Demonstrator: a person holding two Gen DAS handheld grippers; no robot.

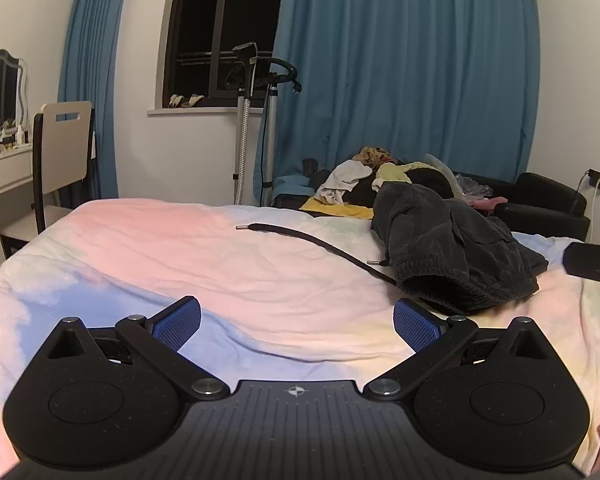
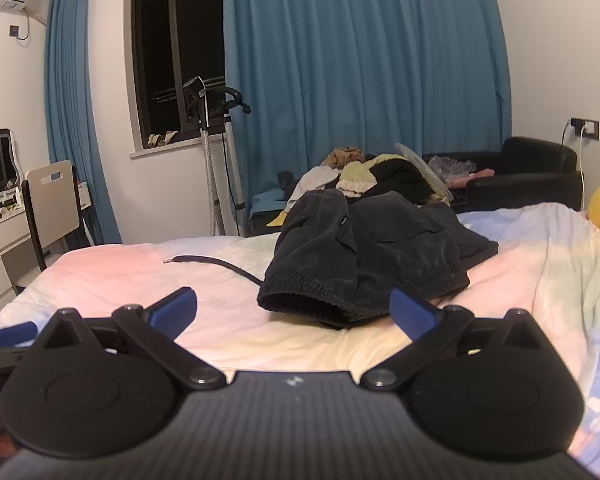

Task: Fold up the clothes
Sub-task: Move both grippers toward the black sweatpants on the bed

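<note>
The left gripper [image 1: 296,326] hovers over the pastel bedspread [image 1: 140,248] with its blue pads [image 1: 178,322] spread wide, holding nothing and touching nothing. The right gripper [image 2: 292,312] is likewise spread wide and empty, its right pad [image 2: 414,314] just in front of the dark garment [image 2: 364,256] with no clear contact.

That garment, dark grey or black, lies crumpled on the bedspread, bunched and unfolded, its ribbed elastic waistband gaping toward the grippers. A black drawstring [image 1: 312,240] trails out from the waistband across the bedspread to the garment's left, metal tip at its far end.

Beyond the garment, off the far edge of the bed, a heap of mixed clothes [image 1: 364,178] in white, yellow and black is piled up. Beside that heap, to the garment's right, stands a black armchair [image 2: 532,172] with some pink and clear items on its seat. Behind the garment hang blue curtains [image 1: 400,80].
</note>
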